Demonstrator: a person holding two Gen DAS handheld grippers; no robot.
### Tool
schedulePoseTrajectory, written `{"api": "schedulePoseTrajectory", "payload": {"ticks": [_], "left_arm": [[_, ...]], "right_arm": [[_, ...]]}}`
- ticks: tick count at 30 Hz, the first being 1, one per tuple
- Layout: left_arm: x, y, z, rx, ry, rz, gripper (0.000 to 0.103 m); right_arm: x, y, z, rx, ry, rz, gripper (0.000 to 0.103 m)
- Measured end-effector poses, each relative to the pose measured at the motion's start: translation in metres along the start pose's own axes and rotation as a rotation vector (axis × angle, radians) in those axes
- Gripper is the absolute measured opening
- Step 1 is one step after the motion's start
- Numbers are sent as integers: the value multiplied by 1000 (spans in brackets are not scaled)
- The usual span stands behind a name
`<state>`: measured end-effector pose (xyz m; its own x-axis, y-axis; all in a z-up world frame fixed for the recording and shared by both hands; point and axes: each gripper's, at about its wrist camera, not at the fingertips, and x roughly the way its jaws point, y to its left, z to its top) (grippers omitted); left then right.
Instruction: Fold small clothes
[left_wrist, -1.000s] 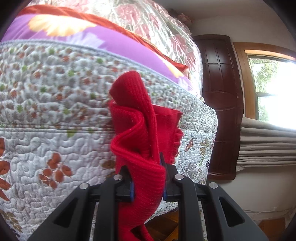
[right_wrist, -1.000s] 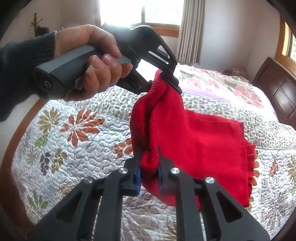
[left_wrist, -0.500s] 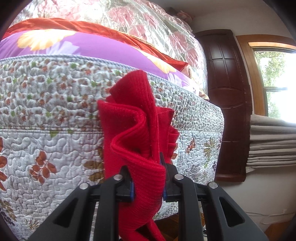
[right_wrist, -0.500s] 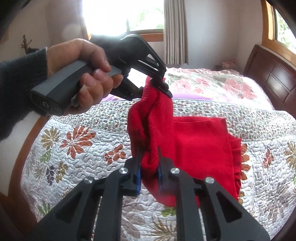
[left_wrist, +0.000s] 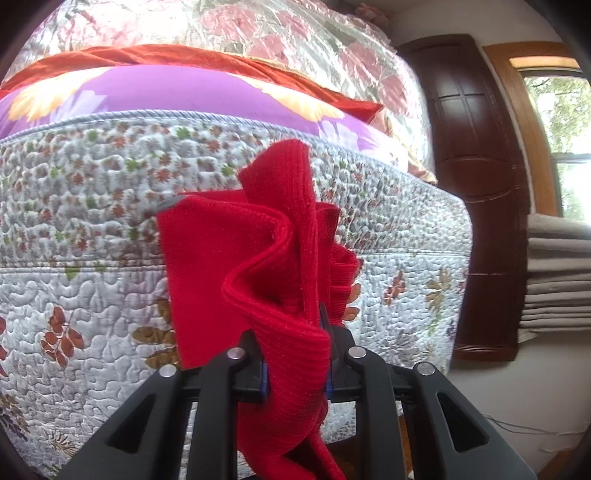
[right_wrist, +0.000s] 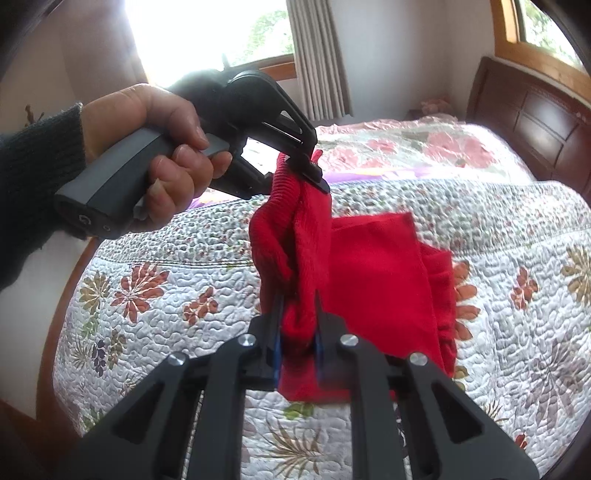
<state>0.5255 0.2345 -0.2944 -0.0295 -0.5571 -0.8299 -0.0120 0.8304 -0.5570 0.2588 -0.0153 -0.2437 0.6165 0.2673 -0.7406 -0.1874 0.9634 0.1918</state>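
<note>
Red knitted garment (right_wrist: 369, 266), bunched into soft folds with a ribbed edge, held above the quilted floral bed (right_wrist: 517, 258). Left gripper (right_wrist: 312, 173), in a person's hand (right_wrist: 155, 147), is clamped on its upper edge; right gripper (right_wrist: 299, 332) is clamped on a lower fold.

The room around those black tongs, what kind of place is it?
Most likely a home bedroom. A bed with a floral quilt fills the view, a dark wooden headboard stands at its far end, and a curtained window lights the wall behind.
</note>
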Motion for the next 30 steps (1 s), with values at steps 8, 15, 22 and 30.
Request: {"api": "schedulePoseTrajectory", "payload": {"ticks": [8,15,22,30], "left_arm": [[48,-22,-1,1,33,115,20],[84,-43,4,11,46,204,20],[115,-61,6,-12,48,307,20],[133,-81,5,-13,17,434,20]], "right_arm": [[11,-39,-19,81,48,10,12],[22,-77,-29,158,79,25,12],[33,-115,-41,228,106,52,11],[40,-146,-53,296,136,106,11]]}}
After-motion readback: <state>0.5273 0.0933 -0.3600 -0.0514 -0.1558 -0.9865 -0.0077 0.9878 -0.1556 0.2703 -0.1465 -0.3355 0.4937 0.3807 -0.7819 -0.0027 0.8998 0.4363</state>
